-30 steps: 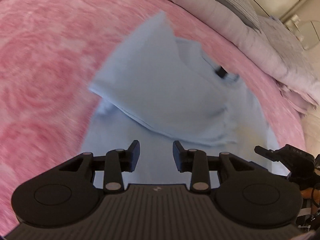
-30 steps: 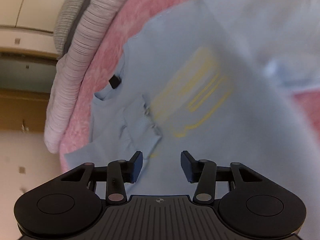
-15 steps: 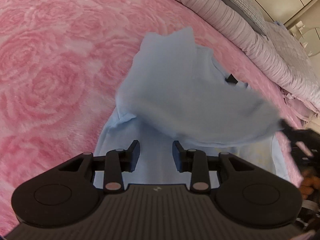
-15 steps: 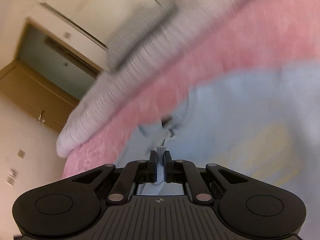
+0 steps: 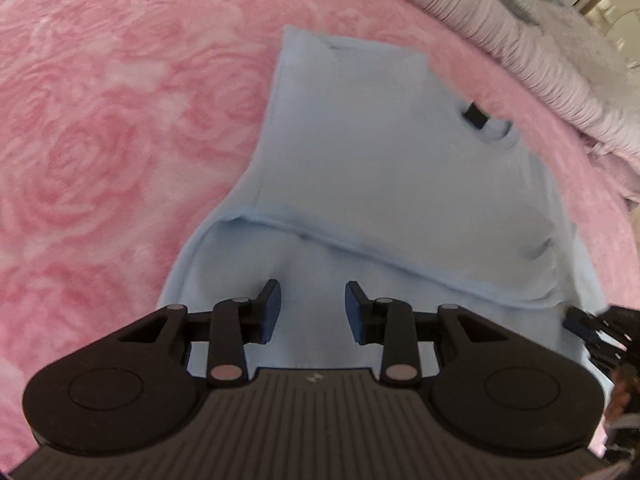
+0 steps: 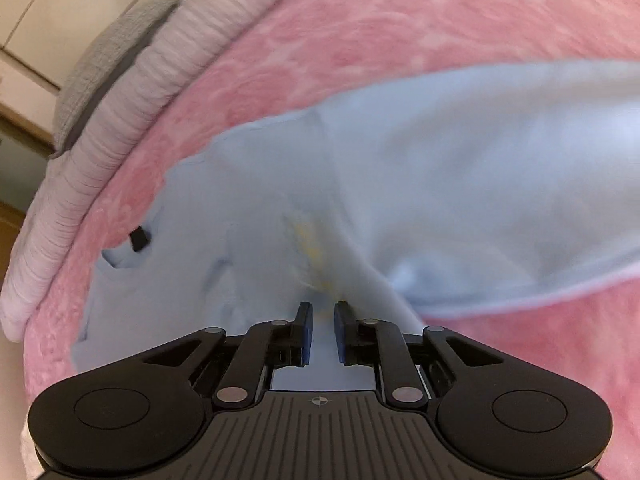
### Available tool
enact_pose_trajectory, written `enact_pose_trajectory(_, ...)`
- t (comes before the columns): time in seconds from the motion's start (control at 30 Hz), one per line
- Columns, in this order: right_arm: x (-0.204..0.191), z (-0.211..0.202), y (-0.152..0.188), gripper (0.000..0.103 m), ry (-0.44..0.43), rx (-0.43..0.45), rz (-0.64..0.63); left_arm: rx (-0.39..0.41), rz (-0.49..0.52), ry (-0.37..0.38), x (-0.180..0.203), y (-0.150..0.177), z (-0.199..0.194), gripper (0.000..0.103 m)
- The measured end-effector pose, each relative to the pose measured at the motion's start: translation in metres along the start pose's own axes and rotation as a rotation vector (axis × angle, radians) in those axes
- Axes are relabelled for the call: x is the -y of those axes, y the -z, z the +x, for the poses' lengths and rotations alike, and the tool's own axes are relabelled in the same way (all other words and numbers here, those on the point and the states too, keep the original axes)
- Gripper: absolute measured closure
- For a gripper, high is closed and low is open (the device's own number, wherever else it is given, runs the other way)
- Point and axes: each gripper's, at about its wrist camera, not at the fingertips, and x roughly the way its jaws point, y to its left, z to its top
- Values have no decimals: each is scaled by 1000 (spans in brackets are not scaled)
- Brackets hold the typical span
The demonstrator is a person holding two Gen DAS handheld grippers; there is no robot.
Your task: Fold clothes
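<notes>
A light blue T-shirt (image 5: 380,184) lies on the pink rose-patterned blanket (image 5: 100,140), its upper part folded over the lower part, with a dark label at the collar (image 5: 475,114). My left gripper (image 5: 312,306) is open and empty above the shirt's lower part. My right gripper (image 6: 320,316) hovers over the shirt (image 6: 460,184) with its jaws a narrow gap apart and cloth showing between them; a yellow print (image 6: 310,244) lies just ahead. The right gripper also shows at the right edge of the left wrist view (image 5: 588,326).
A grey ribbed quilt (image 5: 532,44) is bunched along the far edge of the bed; it also shows in the right wrist view (image 6: 120,120). Cream cupboard doors (image 6: 60,8) stand behind it. Pink blanket spreads to the left of the shirt.
The right gripper, shut on the shirt's edge half a second ago, has carried it over and opened a little. The folded part now lies flat. The left gripper stayed open.
</notes>
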Motion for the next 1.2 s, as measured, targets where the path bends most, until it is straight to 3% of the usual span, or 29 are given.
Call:
enact_pose_trajectory(0.17,50,-37,5,88,-8,-43,113,-48,64,-57,15,13,-4,73)
enact_pose_trajectory(0.43,170,-118,5,77,78,52,478,-118,182,-43,62,52,-8,72)
enact_pose_trajectory(0.57,208,-149,3,70,85,127,561,-146,217,-63,74,67,-16,72)
enact_pose_trajectory(0.73,252,-176,-7,68,41,332,711,-131,178,-47,81,66,-31,72)
enact_pose_trajectory(0.83,276,-166,-8,67,33,369,826,-99,152,-29,87,60,-38,72)
enact_pose_trajectory(0.93,288,-154,-7,67,-29,405,916,-71,144,-10,94,57,-42,72)
enact_pose_trajectory(1.0,281,-149,-14,70,-3,424,907,-59,134,1,94,56,-44,72)
enact_pose_trajectory(1.03,275,-147,-19,81,26,428,883,-58,124,6,91,57,-44,72)
enact_pose_trajectory(1.07,263,-146,-28,99,83,433,812,-58,113,10,89,57,-44,72)
enact_pose_trajectory(1.1,247,-145,-37,100,137,441,726,-58,99,19,85,58,-45,72)
enact_pose_trajectory(1.2,175,-155,-63,100,155,541,422,-60,65,36,71,58,-50,72)
